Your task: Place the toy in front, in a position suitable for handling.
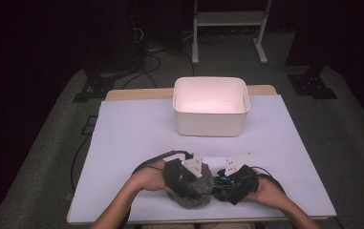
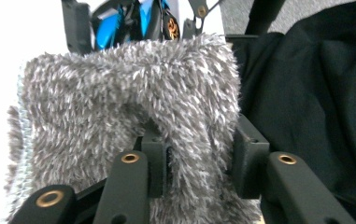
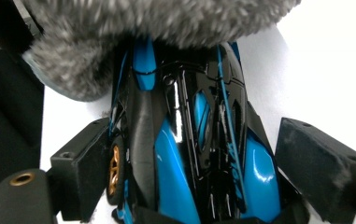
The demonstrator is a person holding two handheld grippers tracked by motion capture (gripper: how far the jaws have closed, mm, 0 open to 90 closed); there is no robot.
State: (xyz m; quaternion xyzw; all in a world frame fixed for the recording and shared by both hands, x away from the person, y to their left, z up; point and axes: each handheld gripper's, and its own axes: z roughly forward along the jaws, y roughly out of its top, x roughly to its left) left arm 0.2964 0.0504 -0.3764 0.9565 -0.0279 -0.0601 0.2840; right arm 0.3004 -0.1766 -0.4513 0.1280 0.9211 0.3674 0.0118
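Your right gripper (image 3: pixel 189 154) straddles the toy car (image 3: pixel 189 154) lengthwise, jaws wide and slack — left gripper (image 2: pixel 199 158) pinches the fuzzy cloth (image 2: pixel 119 98) against its nose.

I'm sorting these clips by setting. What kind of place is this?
Probably a lab or studio set up for recording, not a home. A table covered with a white sheet stands on grey carpet, with cables across the floor and a white equipment stand behind, in dark surroundings.
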